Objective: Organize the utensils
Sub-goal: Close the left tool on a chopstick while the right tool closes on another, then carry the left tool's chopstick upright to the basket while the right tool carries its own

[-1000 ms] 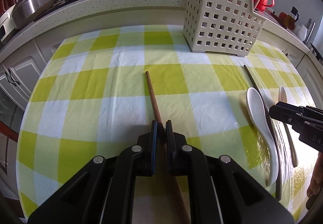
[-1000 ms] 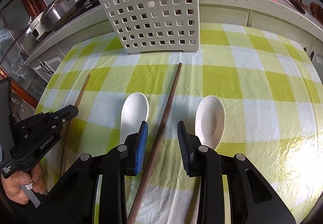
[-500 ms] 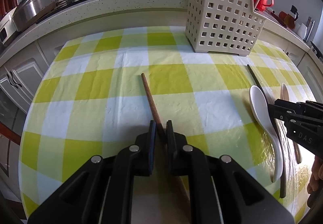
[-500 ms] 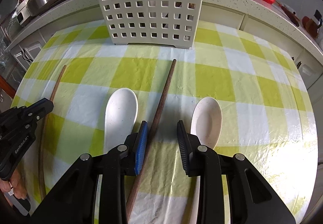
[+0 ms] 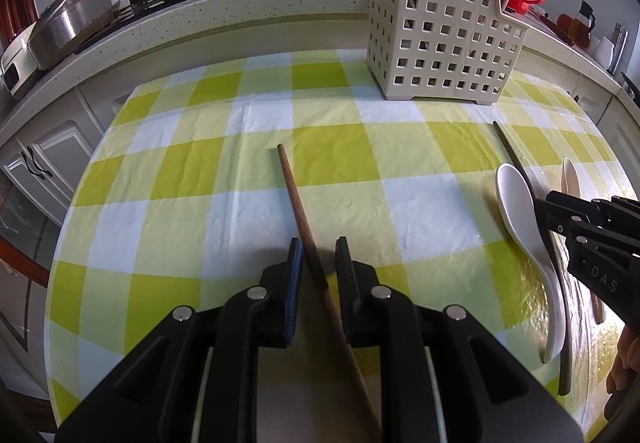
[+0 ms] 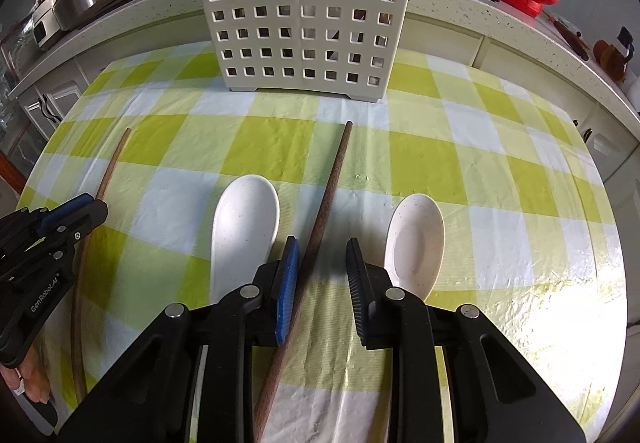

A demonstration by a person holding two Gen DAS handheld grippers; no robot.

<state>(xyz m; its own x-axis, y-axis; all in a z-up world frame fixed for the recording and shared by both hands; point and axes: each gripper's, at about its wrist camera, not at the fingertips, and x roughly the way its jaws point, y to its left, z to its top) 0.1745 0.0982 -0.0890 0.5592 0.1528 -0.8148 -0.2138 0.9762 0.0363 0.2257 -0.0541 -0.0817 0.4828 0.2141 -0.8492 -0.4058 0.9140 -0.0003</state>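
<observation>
Right wrist view: your right gripper (image 6: 320, 263) is closing, unclamped, around the dark chopstick (image 6: 320, 219); next, pinch, lift, drop into basket (image 6: 300, 15).

Two printed marks can be read, both in white on black gripper bodies. In the left wrist view, the right gripper (image 5: 554, 209) carries the letters "DAS" on its side — any further letters are cut off. In the right wrist view, the left gripper (image 6: 94, 209) bears "GenRobot.AI" along its body — nothing else is legible.
</observation>
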